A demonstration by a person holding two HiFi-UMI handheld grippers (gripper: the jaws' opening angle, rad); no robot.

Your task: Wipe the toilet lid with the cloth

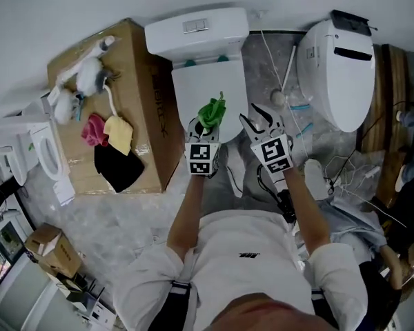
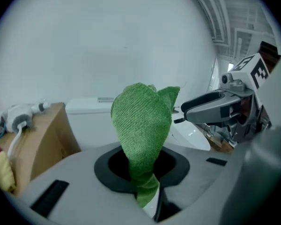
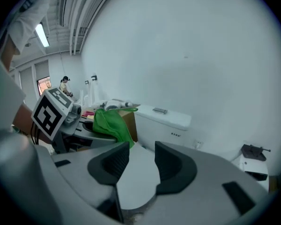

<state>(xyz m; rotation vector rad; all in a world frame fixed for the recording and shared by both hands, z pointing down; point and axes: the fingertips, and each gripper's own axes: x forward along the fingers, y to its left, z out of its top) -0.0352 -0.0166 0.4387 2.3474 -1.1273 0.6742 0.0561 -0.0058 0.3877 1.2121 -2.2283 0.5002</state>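
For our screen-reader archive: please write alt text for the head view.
From above, a person's left gripper holds a green cloth over a closed white toilet lid; the right gripper hangs open and empty beside it. A cardboard box stands left of the lid.

Both arms forward, side by side. Left claw point(image 1: 204, 128) clamped on cloth point(image 1: 212, 110); right claw point(image 1: 257, 119) jaws apart.
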